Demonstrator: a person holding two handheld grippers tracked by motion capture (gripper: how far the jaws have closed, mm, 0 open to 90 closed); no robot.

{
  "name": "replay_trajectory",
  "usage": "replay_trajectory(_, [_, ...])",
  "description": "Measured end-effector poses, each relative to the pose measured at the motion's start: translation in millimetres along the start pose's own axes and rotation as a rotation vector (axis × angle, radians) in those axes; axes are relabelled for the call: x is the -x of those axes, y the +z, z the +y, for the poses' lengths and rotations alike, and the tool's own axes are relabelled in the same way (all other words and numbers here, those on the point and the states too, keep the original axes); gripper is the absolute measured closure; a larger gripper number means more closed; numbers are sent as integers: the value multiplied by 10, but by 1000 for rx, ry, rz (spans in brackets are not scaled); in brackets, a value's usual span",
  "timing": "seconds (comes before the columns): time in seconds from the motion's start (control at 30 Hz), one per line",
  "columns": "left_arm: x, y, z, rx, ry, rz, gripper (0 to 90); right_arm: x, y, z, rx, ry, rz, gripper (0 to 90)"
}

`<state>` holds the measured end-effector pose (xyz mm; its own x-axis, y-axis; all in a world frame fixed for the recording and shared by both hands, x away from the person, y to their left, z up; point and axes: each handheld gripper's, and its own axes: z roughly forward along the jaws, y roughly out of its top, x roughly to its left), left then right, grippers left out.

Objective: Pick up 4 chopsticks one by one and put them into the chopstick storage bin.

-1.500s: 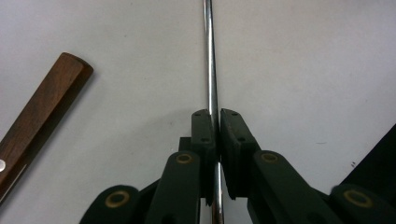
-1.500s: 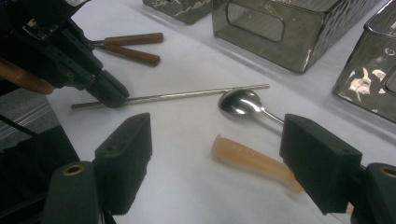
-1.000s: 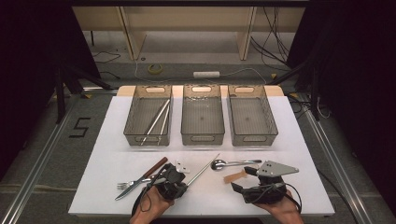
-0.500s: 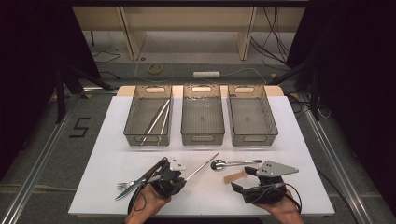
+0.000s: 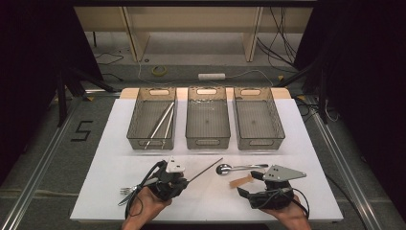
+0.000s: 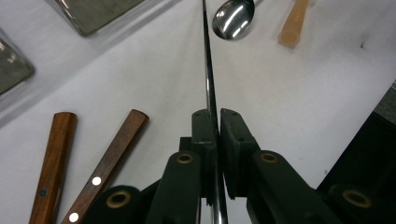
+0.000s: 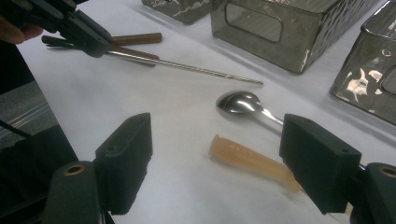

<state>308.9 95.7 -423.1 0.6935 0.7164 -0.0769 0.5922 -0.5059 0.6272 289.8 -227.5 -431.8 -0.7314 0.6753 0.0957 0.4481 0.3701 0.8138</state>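
Note:
My left gripper [image 5: 181, 180] is shut on a thin metal chopstick [image 5: 207, 168], which sticks out toward the spoon and is held clear of the white mat. In the left gripper view the chopstick [image 6: 208, 70] runs straight up from between the closed jaws of the left gripper [image 6: 218, 119]. My right gripper [image 5: 249, 184] stands open at the front right. In the right gripper view, a tan handle [image 7: 250, 158] lies on the mat between the wide-apart jaws of the right gripper [image 7: 219, 156], untouched. A metal spoon [image 7: 240, 103] lies just beyond it.
Three smoky plastic bins stand in a row at the back: the left bin [image 5: 132, 130] holds metal chopsticks [image 5: 162, 122], the middle bin [image 5: 207, 143] and right bin [image 5: 280, 129] look bare. A fork [image 5: 126, 190] and two wooden-handled utensils [image 6: 114, 149] lie by the left hand.
My left gripper has risen a little with the chopstick in its grip. The right gripper has stayed where it was.

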Motion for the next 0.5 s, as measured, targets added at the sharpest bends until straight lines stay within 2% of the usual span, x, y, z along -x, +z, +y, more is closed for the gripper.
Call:
replay_trajectory(0.47, [-64, -277, 83, 73, -13, -27, 844, 5, -1, -2, -1, 3, -2, 266])
replay_trajectory(0.5, [-75, -304, 94, 89, -20, -33, 845, 4, 0, -2, -1, 3, -1, 266])
